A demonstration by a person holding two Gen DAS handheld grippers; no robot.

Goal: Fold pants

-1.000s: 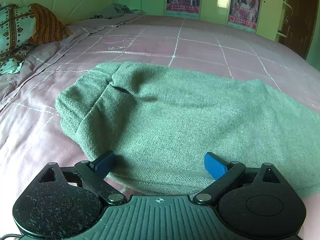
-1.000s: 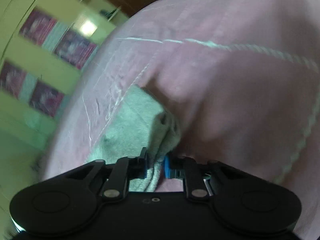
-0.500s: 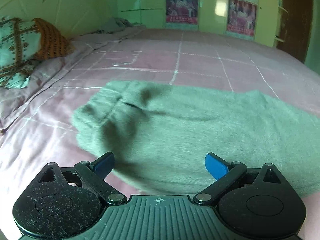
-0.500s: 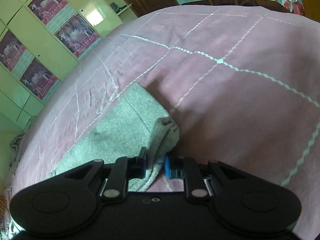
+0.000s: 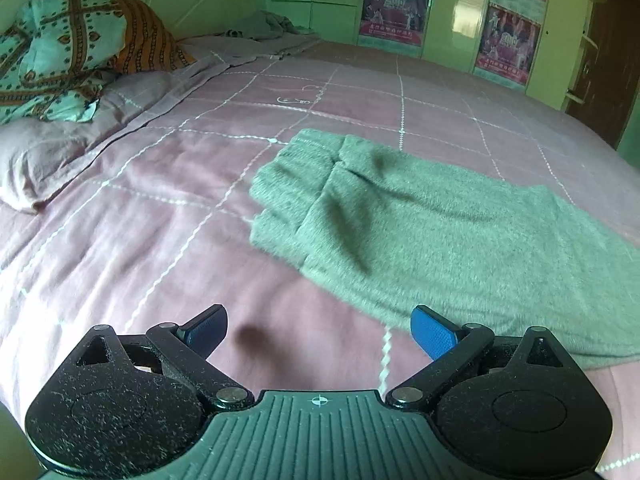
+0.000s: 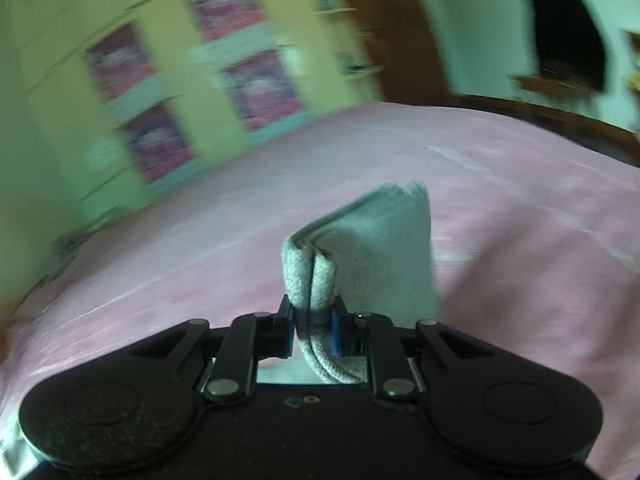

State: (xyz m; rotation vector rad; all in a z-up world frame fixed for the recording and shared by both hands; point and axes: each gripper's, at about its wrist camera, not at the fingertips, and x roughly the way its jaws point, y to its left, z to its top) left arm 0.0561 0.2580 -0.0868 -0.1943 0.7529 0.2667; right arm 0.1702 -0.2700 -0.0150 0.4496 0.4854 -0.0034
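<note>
The green pants (image 5: 420,220) lay spread on the pink bedspread (image 5: 160,208), their waistband end pointing toward the patterned pillow (image 5: 60,52) at the head of the bed and the legs running off to the far side from it. The left gripper (image 5: 319,332) hovered over the bedspread just beside the near edge of the pants, its blue pads (image 5: 434,338) spread wide and holding nothing — one pad sat close to the cloth's edge, though contact could not be made out. In the right wrist view, which was blurred, the right gripper (image 6: 311,330) was closed tight on a folded edge of the pants (image 6: 360,264); two thick layers of the green fabric stood up between the pads and rose above the bedspread (image 6: 520,240). Beyond the pants, a pale green wardrobe (image 5: 452,8) carried pink posters (image 5: 394,8) on its doors, and a crumpled grey cloth (image 5: 260,26) lay at the far corner of the bed from the pants.
</note>
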